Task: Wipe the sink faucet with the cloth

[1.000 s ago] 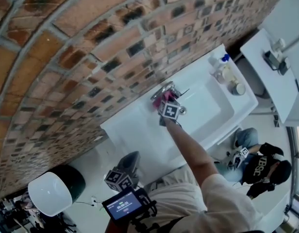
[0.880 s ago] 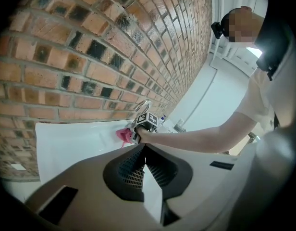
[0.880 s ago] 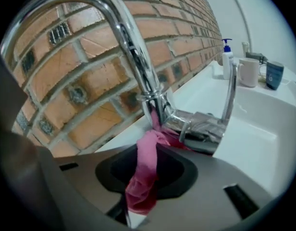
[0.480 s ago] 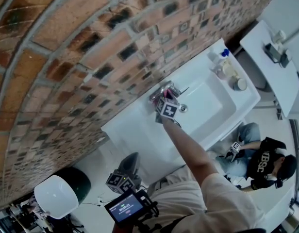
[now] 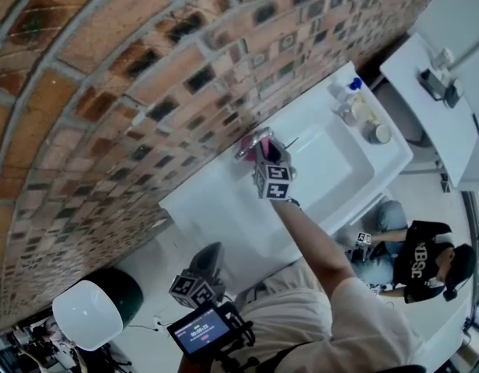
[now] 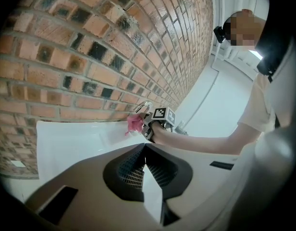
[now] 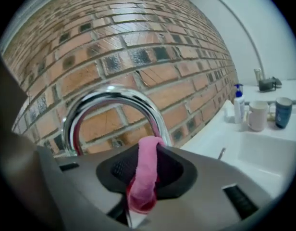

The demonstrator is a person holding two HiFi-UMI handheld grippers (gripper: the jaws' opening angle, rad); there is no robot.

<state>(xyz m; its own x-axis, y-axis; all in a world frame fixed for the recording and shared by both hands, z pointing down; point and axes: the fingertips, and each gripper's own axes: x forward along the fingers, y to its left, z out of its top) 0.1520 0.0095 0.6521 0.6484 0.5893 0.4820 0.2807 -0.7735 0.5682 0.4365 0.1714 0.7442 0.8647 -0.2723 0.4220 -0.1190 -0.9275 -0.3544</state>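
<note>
A chrome arched faucet (image 7: 114, 112) (image 5: 253, 141) rises from the back of the white sink (image 5: 333, 177) against the brick wall. My right gripper (image 7: 141, 186) (image 5: 263, 152) is shut on a pink cloth (image 7: 143, 174) (image 6: 135, 123) and holds it right at the faucet's arch. The cloth's top end meets the spout. My left gripper (image 6: 144, 165) hangs low and well away from the sink, jaws closed with nothing between them; its marker cube (image 5: 194, 286) shows at the bottom of the head view.
At the sink's right end stand a soap bottle (image 7: 239, 106), a white mug (image 7: 256, 115) and a blue mug (image 7: 283, 112). A second person (image 5: 422, 266) crouches on the floor to the right. A white-lidded bin (image 5: 88, 309) stands lower left.
My right gripper with the pink cloth has shifted slightly back along the faucet toward the wall. The left gripper has stayed low.
</note>
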